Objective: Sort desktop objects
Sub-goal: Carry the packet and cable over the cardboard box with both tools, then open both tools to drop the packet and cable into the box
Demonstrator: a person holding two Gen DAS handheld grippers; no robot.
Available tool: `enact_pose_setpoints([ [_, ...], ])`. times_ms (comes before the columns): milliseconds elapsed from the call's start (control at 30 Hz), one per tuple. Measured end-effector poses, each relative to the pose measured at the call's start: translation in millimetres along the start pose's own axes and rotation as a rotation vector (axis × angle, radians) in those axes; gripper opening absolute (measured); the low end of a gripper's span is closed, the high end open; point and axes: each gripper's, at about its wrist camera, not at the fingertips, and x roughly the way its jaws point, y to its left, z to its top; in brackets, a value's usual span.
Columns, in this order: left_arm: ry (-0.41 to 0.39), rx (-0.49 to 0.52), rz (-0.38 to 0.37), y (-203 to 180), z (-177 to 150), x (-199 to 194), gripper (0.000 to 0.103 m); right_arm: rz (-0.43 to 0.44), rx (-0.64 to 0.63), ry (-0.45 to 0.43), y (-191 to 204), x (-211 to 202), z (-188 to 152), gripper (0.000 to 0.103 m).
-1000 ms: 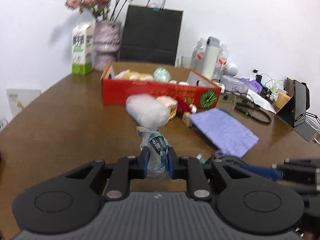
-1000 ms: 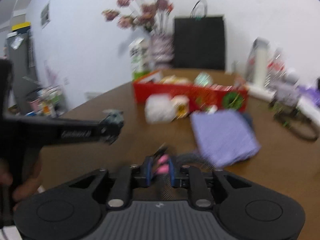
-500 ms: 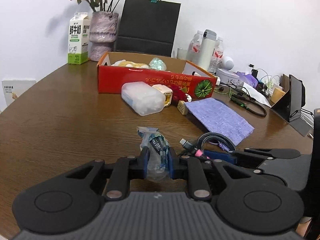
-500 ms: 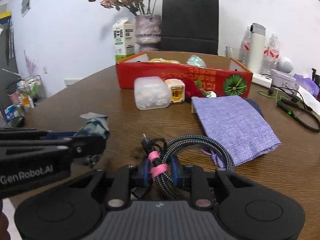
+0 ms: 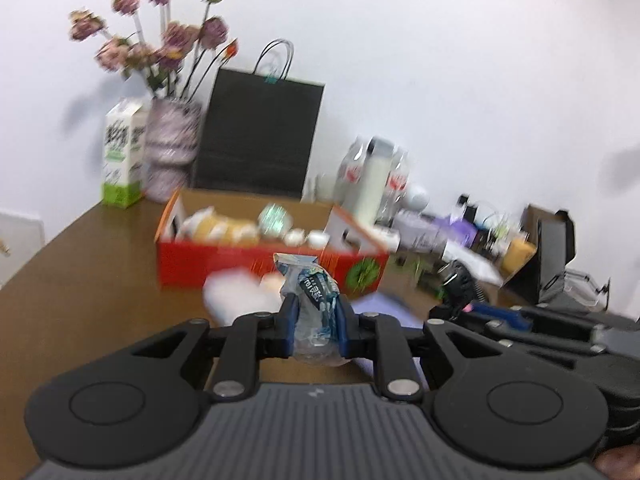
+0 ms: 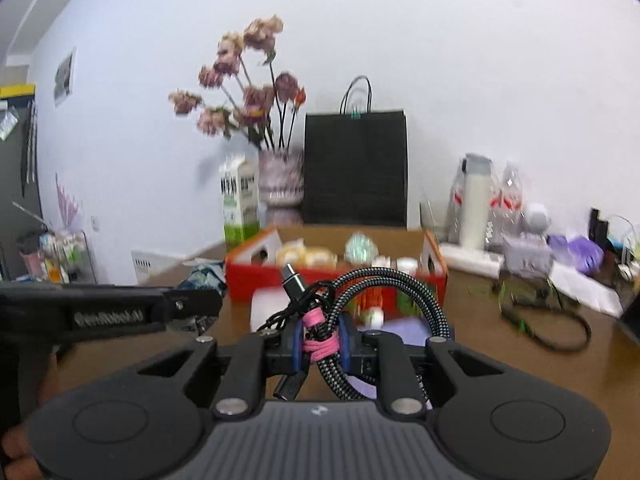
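Note:
My left gripper [image 5: 314, 322] is shut on a crumpled clear-and-blue plastic wrapper [image 5: 310, 284] and holds it up off the brown table [image 5: 80, 280]. My right gripper [image 6: 320, 340] is shut on a coiled black braided cable [image 6: 384, 292] tied with a pink band, also lifted. A red open cardboard box [image 5: 256, 264] with snacks inside stands ahead of both; it also shows in the right wrist view [image 6: 332, 276]. The right gripper shows at the right in the left wrist view [image 5: 532, 316], the left gripper at the left in the right wrist view [image 6: 120, 308].
A white plastic container [image 5: 232, 296] and a purple cloth [image 6: 404, 328] lie in front of the box. Behind stand a milk carton [image 5: 122, 160], a flower vase [image 5: 172, 152], a black paper bag [image 5: 260, 136] and bottles [image 5: 372, 176]. Cables and clutter lie at right [image 6: 552, 320].
Both grippers have risen from the table, lifting the wrapper and the cable, and moved toward the red box. Both stay shut.

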Motion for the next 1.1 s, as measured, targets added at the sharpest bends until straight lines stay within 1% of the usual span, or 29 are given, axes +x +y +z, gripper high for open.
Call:
enact_pose_setpoints([
  [33, -0.006, 0.002, -0.005, 1, 15, 11, 0.020, 0.011, -0.004, -0.002, -7, 10, 12, 0.017],
  [100, -0.006, 0.012, 0.015, 2, 36, 33, 0.020, 0.039, -0.002, -0.005, -21, 33, 37, 0.017],
  [167, 0.017, -0.001, 0.014, 7, 62, 64, 0.020, 0.074, -0.004, 0.013, -36, 67, 63, 0.017],
  [200, 0.041, -0.003, 0.004, 10, 72, 81, 0.020, 0.094, -0.002, 0.028, -43, 86, 76, 0.017],
  [233, 0.061, 0.004, -0.001, 13, 82, 101, 0.020, 0.119, -0.005, 0.060, -50, 111, 91, 0.017],
  [267, 0.050, 0.005, 0.041, 16, 90, 119, 0.020, 0.131, -0.001, 0.084, -55, 131, 100, 0.017],
  [300, 0.040, 0.038, 0.084, 17, 96, 139, 0.020, 0.138, -0.003, 0.110, -59, 154, 109, 0.017],
  [333, 0.064, 0.075, 0.100, 19, 100, 160, 0.020, 0.138, -0.008, 0.147, -64, 182, 119, 0.017],
  [400, 0.129, 0.082, 0.131, 28, 106, 200, 0.020, 0.133, 0.014, 0.217, -75, 226, 129, 0.017],
  [433, 0.197, 0.047, 0.106, 36, 110, 226, 0.020, 0.125, 0.034, 0.264, -82, 253, 132, 0.017],
  [467, 0.252, -0.014, 0.094, 47, 111, 248, 0.020, 0.107, 0.049, 0.309, -89, 277, 134, 0.017],
  [500, 0.320, -0.099, 0.063, 61, 111, 272, 0.020, 0.080, 0.085, 0.358, -98, 304, 134, 0.017],
  [533, 0.376, -0.153, 0.036, 71, 109, 293, 0.020, 0.064, 0.122, 0.406, -106, 325, 131, 0.017],
  [567, 0.399, -0.171, 0.059, 77, 108, 308, 0.020, 0.056, 0.149, 0.447, -110, 342, 128, 0.017],
  [600, 0.409, -0.146, 0.081, 77, 106, 319, 0.020, 0.048, 0.193, 0.485, -119, 361, 124, 0.017],
  [633, 0.428, -0.117, 0.085, 75, 104, 329, 0.020, 0.045, 0.217, 0.512, -124, 373, 118, 0.017],
  [667, 0.459, -0.100, 0.090, 75, 100, 338, 0.026, 0.028, 0.239, 0.544, -129, 385, 112, 0.017],
  [700, 0.509, -0.086, 0.069, 75, 96, 349, 0.032, 0.021, 0.274, 0.594, -135, 400, 106, 0.018],
  [733, 0.545, -0.074, 0.066, 75, 92, 356, 0.043, 0.024, 0.302, 0.621, -140, 407, 99, 0.019],
  [767, 0.577, -0.048, 0.087, 72, 87, 364, 0.049, 0.012, 0.310, 0.634, -142, 412, 94, 0.020],
  [800, 0.583, -0.030, 0.100, 69, 85, 369, 0.050, -0.009, 0.299, 0.646, -142, 418, 92, 0.024],
  [867, 0.577, -0.016, 0.105, 66, 82, 369, 0.052, -0.043, 0.307, 0.679, -142, 424, 90, 0.027],
  [900, 0.568, -0.029, 0.102, 67, 83, 364, 0.055, -0.042, 0.313, 0.677, -142, 421, 91, 0.029],
  [933, 0.556, -0.045, 0.087, 67, 85, 360, 0.062, -0.032, 0.310, 0.666, -142, 417, 95, 0.031],
  [967, 0.539, -0.053, 0.066, 69, 89, 353, 0.068, -0.025, 0.306, 0.651, -143, 410, 100, 0.040],
  [1000, 0.528, -0.055, 0.068, 68, 92, 349, 0.070, -0.023, 0.302, 0.629, -144, 403, 105, 0.054],
  [1067, 0.494, -0.047, 0.121, 64, 98, 334, 0.083, -0.047, 0.285, 0.573, -147, 384, 117, 0.069],
  [1100, 0.471, -0.041, 0.159, 62, 100, 323, 0.085, -0.077, 0.263, 0.544, -147, 373, 121, 0.069],
])
